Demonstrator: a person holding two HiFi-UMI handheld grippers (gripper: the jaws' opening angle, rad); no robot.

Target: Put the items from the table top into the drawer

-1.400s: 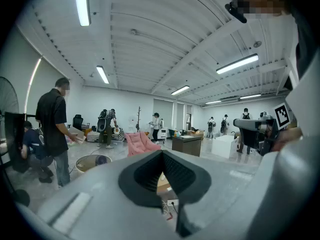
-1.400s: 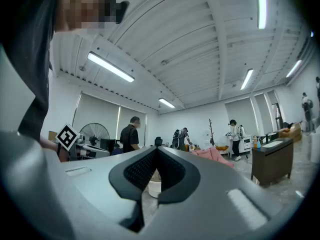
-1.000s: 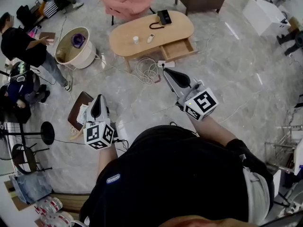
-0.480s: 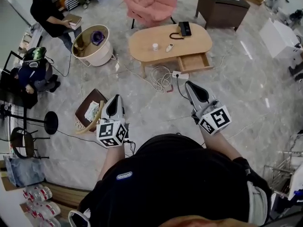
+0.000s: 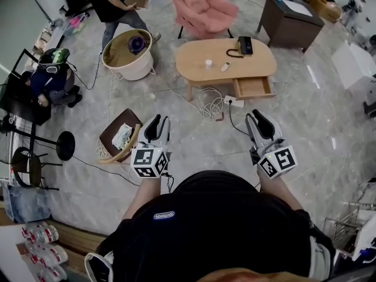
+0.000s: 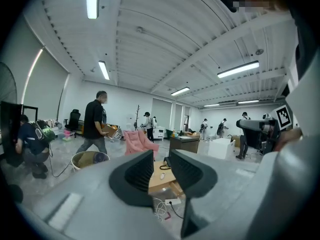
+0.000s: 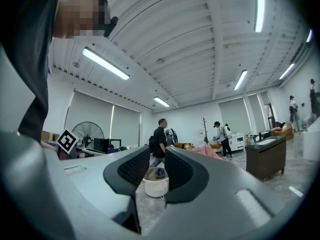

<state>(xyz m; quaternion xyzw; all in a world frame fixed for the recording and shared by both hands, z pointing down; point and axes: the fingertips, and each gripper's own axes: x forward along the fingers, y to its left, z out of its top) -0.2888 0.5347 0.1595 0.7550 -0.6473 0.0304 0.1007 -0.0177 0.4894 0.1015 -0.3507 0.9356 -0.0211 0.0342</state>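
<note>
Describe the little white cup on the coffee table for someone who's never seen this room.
Find the oval wooden coffee table in front of the pink armchair. On its top, seen in the head view, the white cup stands left of a flat pale oblong item and a black corded device. It is the only upright, round thing there.

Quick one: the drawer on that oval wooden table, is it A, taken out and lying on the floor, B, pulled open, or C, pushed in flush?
B: the drawer sticks out from the side of the oval wooden table that faces the person, with its inside showing from above.
</note>
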